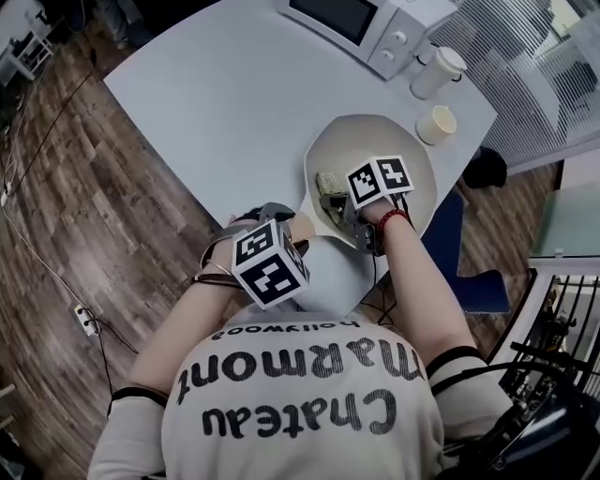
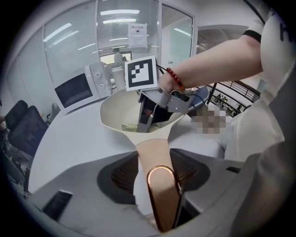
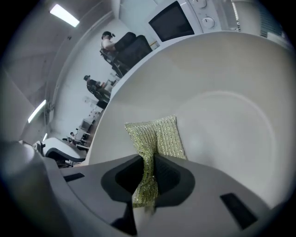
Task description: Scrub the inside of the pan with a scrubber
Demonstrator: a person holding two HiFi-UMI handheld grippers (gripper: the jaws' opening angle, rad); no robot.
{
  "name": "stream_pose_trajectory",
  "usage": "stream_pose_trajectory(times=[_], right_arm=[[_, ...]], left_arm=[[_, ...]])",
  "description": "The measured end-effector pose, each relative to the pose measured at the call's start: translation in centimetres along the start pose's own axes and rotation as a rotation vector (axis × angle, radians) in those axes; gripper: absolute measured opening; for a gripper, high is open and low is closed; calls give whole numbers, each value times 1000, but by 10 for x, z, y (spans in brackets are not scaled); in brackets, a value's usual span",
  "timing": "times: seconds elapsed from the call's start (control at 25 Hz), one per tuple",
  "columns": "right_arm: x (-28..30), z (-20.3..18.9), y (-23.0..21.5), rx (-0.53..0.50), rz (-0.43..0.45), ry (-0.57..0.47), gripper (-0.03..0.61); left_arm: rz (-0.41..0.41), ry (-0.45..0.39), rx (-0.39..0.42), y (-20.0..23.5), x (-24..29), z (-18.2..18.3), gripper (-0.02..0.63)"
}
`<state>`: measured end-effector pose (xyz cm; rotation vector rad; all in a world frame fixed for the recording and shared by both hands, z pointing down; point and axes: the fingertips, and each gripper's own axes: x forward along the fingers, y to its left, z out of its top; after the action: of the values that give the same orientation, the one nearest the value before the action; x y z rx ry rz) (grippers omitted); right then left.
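Count: 1 pan (image 2: 113, 115), 1 scrubber (image 3: 157, 136), 2 grippers, 2 cups, 1 microwave (image 1: 361, 23), all on or over 1 pale table (image 1: 216, 103). Pan is cream and sits near the table edge in front of the person. The pan handle (image 2: 155, 152) points back toward them.

L gripper (image 2: 155, 171) is tipped steeply down at the table edge. Its jaws stand fairly wide but are clamped on the pan handle, pads pressing both sides, w/ the coppery handle end sticking out toward the camera.

R gripper (image 3: 148, 166) is angled down into the pan, wrist w/ a red bead bracelet (image 1: 392, 217) above the rim. Its jaws are nearly together, pinching the scrubber by one end. The free end fans out flat against the pan's inner surface, left of centre.

Head view only: lidded cup (image 1: 438, 70) and small open cup (image 1: 437, 124), just past the pan's far rim. L gripper view shows the R gripper from the front. R gripper view alone shows the scrubber's gold-green mesh up close.
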<state>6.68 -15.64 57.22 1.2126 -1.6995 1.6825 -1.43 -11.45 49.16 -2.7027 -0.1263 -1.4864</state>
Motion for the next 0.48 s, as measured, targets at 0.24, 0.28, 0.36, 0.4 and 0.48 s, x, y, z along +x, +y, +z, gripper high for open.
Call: stream_pose_trajectory(times=[0.24,0.28,0.36,0.4,0.48], right_arm=[[1,-2,-5,-51,-87,33,61],[0,-5,-7,-70,-106,46,61],[-2,-8,-10,-102,-139,69,61],[-4,-10,-13,-109,-149,76,61],[-9,-13,-20,-107,-160,82,61]], left_arm=[[-22,-26,-21,0,-2,-2,229],[-26,-29,-26,0,-3,-3,229],[-34,-36,-41,0,-3,-3,228],[-39,-39,-51,0,-3,-3,223],[-46,-44,-65,0,-3,-1,222]])
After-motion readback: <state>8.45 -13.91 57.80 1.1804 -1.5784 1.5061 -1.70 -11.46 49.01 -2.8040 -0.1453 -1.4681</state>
